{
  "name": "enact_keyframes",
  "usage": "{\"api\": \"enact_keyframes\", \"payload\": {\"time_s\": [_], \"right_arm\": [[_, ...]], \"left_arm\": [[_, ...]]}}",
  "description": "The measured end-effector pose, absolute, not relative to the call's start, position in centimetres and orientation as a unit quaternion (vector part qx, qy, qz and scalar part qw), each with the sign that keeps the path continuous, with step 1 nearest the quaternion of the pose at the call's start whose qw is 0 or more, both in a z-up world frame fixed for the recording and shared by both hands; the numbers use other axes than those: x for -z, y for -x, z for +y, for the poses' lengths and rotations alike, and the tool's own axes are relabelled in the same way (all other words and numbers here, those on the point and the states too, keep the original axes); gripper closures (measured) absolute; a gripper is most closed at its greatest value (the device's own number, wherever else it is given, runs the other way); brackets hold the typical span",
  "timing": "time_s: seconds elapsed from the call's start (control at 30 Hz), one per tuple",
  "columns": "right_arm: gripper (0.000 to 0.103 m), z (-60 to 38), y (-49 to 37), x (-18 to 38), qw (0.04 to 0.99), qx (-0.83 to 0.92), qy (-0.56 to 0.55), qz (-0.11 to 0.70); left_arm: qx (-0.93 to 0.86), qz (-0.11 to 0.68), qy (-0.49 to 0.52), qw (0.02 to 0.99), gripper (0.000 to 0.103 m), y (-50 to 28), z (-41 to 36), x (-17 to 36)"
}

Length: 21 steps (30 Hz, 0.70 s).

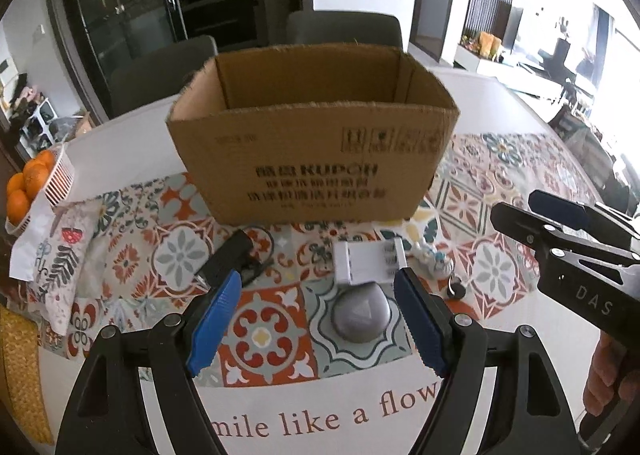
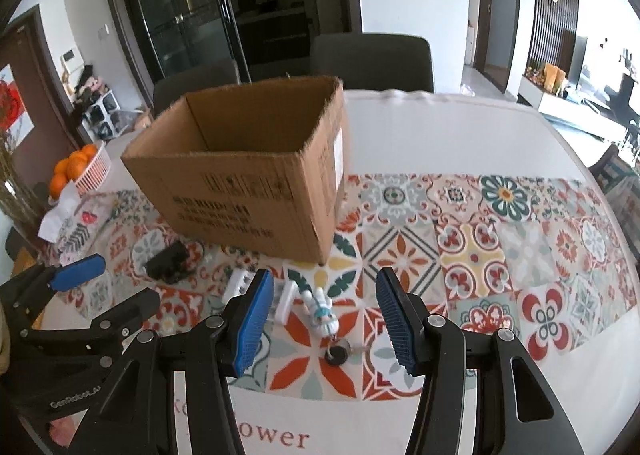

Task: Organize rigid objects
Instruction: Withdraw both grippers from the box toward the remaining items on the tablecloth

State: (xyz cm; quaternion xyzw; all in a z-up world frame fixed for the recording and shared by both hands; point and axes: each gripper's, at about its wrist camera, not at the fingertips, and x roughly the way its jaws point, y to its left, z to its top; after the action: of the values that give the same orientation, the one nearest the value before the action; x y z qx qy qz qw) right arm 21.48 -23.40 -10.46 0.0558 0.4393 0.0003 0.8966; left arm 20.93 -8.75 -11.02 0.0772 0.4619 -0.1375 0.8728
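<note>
An open cardboard box (image 1: pixel 316 159) stands on the patterned table mat; it also shows in the right wrist view (image 2: pixel 244 183). In front of it lie a black device with a cord (image 1: pixel 232 259), a white battery holder (image 1: pixel 368 261), a grey rounded case (image 1: pixel 362 313) and a small white-and-blue figurine keychain (image 2: pixel 322 313). My left gripper (image 1: pixel 320 319) is open and empty, above the mat with the grey case between its fingers. My right gripper (image 2: pixel 324 319) is open and empty, with the figurine between its fingers.
A white basket of oranges (image 1: pixel 32 183) and a floral pouch (image 1: pixel 60 255) sit at the table's left edge. Two dark chairs (image 2: pixel 372 59) stand behind the table. The mat (image 2: pixel 500 255) stretches to the right of the box.
</note>
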Motion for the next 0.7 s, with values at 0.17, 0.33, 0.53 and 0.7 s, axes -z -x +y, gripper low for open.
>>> {"api": "enact_keyframes", "payload": {"time_s": [0.17, 0.33, 0.53, 0.7], "right_arm": [[0.049, -23.4, -21.5, 11.8, 0.888, -0.007, -0.050, 0.457], [0.049, -23.5, -21.7, 13.4, 0.877, -0.022, -0.054, 0.476], [0.049, -23.5, -22.0, 15.4, 0.865, -0.032, -0.053, 0.497], [0.049, -23.5, -22.5, 16.9, 0.857, -0.046, -0.049, 0.512]], "left_arm": [[0.144, 0.477, -0.079, 0.864, 0.024, -21.0, -9.0, 12.1], [0.156, 0.498, -0.083, 0.849, 0.024, -21.0, -9.5, 13.7], [0.169, 0.524, -0.083, 0.831, 0.024, -21.2, -10.1, 15.6], [0.190, 0.544, -0.083, 0.813, 0.025, -21.5, -10.5, 17.2]]}}
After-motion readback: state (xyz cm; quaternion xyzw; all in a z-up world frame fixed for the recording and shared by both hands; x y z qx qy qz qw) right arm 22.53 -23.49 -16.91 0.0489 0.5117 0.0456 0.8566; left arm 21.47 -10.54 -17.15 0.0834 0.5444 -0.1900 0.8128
